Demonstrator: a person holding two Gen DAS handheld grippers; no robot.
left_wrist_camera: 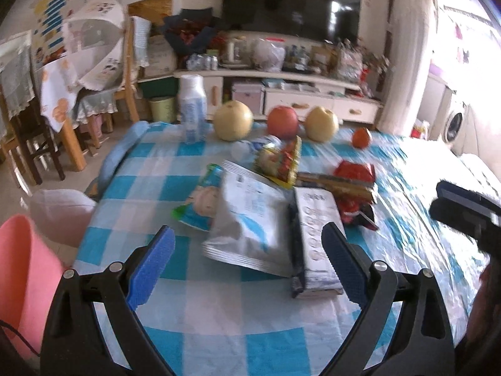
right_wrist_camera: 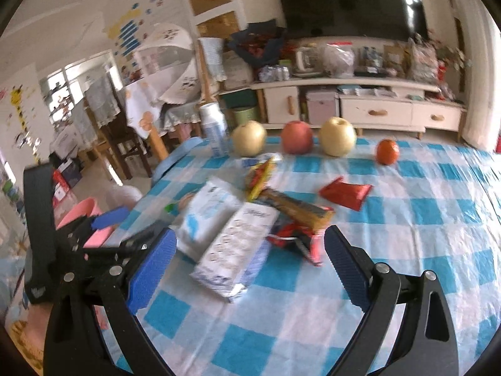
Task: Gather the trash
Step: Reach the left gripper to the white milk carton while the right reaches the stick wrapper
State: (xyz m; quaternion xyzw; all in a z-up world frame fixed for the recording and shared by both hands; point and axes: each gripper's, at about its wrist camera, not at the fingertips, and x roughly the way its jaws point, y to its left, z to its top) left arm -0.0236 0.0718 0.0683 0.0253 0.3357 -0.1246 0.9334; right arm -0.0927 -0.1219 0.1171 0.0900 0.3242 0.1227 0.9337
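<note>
1. Where the blue-and-white checked tablecloth (left_wrist_camera: 219, 322) is most crowded, the trash is found — a heap of wrappers in the middle of the table: a silver-white foil bag (left_wrist_camera: 250, 219), a white-and-navy packet (left_wrist_camera: 316, 241) lying just beside it, a green-edged cartoon packet (left_wrist_camera: 200, 200) partly under the foil bag, a yellow-red wrapper (left_wrist_camera: 278, 159), a long brown-gold wrapper (right_wrist_camera: 297, 210), a crumpled red-black wrapper (right_wrist_camera: 297, 238) and a red wrapper (right_wrist_camera: 344, 192) lying a little apart.
2. Nothing is held by the left gripper (left_wrist_camera: 249, 263); its blue pads are spread wide, and the foil bag and white-and-navy packet are seen between them.
3. Equally wide is the right gripper (right_wrist_camera: 250, 263), empty, with the white-and-navy packet and crumpled red-black wrapper framed between its fingers.
4. Behind the heap a row is formed by a white bottle (left_wrist_camera: 192, 106), two yellow pears (left_wrist_camera: 233, 120), a red apple (left_wrist_camera: 282, 122) and a small orange (right_wrist_camera: 387, 151), all resting on the cloth.
5. Off the table's left edge a pink bin (left_wrist_camera: 22, 269) is visible — close to the left gripper.
6. Farther back, a television (left_wrist_camera: 291, 3) is mounted above a cluttered white cabinet (left_wrist_camera: 313, 100).
</note>
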